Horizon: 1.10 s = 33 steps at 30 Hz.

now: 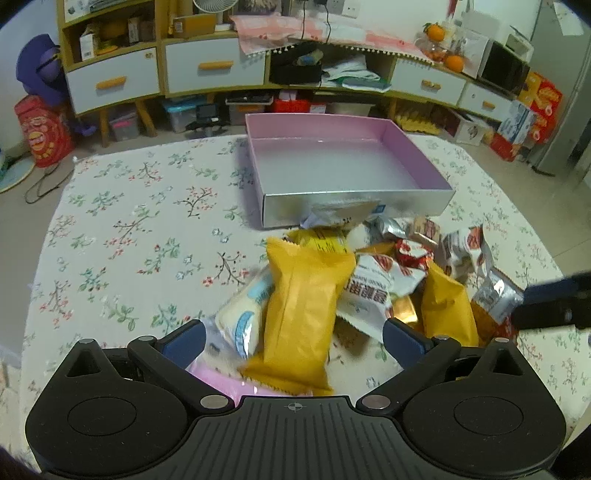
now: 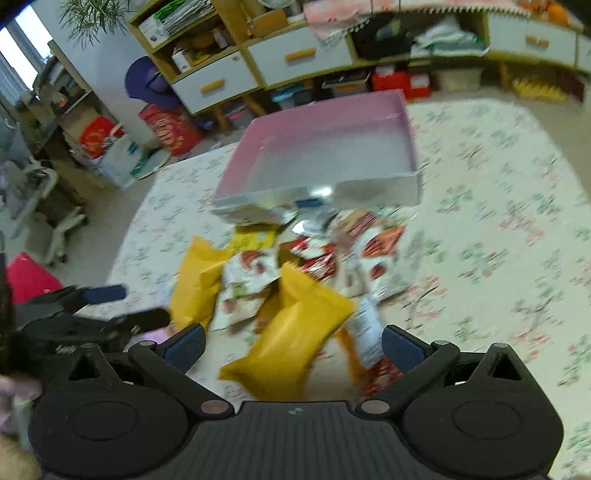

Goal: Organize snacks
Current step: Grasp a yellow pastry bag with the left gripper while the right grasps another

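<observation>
- My left claw (image 1: pixel 293 338) is spread wide over the near end of the snack pile (image 1: pixel 369 273), nothing pinched. A yellow packet (image 1: pixel 304 306) lies lengthwise between the fingers, not gripped as far as I can see.
- My right claw (image 2: pixel 293 341) is wide open too, hovering over another yellow packet (image 2: pixel 295 336) that sits at a slant. That view is pretty smeared, so fine detail is a no-go.
- The pink tray (image 1: pixel 421 155) sits just past the pile on the floral tablecloth (image 1: pixel 140 221), inside bare. A few packets at the far edge of the pile touch its silver front wall.
- Stuff crowding the yellow one: a white-and-blue packet (image 1: pixel 240 317) tucked against its left side, a white-and-red packet (image 1: pixel 373 291) overlapping on its right, and a pink thing (image 1: pixel 218 380) poking out underneath.
- Writing: the white-and-red one has big red characters, upside down from my angle. Can't make them out.
- Background: cabinet with white drawers (image 1: pixel 110 83), oranges (image 1: pixel 436 31) on top at the right, red bag (image 1: pixel 44 133) on the floor.
</observation>
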Tool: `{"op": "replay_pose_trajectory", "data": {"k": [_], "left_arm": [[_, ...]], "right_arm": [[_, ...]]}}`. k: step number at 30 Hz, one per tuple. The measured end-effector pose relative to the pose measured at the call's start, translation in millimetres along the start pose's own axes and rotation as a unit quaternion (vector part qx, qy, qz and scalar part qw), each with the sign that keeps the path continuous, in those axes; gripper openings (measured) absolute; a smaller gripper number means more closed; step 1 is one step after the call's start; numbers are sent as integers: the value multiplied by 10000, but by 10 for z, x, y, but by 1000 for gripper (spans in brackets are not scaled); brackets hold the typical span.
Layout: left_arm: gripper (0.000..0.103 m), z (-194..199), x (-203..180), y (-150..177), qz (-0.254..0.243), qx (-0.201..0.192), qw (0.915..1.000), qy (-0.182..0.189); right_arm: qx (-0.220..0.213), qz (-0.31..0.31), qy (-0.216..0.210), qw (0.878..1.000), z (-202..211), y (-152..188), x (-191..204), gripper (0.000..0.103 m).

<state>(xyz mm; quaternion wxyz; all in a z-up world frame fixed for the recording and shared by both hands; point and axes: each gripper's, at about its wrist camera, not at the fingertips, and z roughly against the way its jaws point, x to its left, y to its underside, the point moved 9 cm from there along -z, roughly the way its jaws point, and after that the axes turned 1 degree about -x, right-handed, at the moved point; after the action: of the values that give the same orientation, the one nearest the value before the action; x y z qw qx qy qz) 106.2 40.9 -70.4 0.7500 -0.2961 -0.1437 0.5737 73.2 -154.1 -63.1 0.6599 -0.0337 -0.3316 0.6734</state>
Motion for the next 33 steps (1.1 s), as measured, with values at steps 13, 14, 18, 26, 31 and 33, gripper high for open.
{"op": "replay_pose_trajectory", "data": {"k": [13, 14, 18, 26, 31, 33], "left_arm": [[56, -229, -164, 73, -496, 69, 9979, 413], [55, -243, -159, 77, -507, 73, 9979, 399], [54, -289, -146, 86, -570, 62, 9979, 305], [54, -437, -63, 130, -583, 163, 9982, -49], [45, -517, -61, 150, -558, 130, 9980, -252], [41, -521, -70, 152, -513, 136, 9982, -282]], "right_arm": [[667, -977, -270, 9926, -410, 174, -47, 52], [677, -1023, -275, 9921, -431, 171, -44, 50], [725, -1143, -266, 9904, -501, 177, -40, 42], [809, -1212, -165, 9892, -635, 244, -80, 17], [720, -1220, -97, 9899, -600, 244, -106, 10], [690, -1152, -77, 9909, -578, 246, -104, 8]]}}
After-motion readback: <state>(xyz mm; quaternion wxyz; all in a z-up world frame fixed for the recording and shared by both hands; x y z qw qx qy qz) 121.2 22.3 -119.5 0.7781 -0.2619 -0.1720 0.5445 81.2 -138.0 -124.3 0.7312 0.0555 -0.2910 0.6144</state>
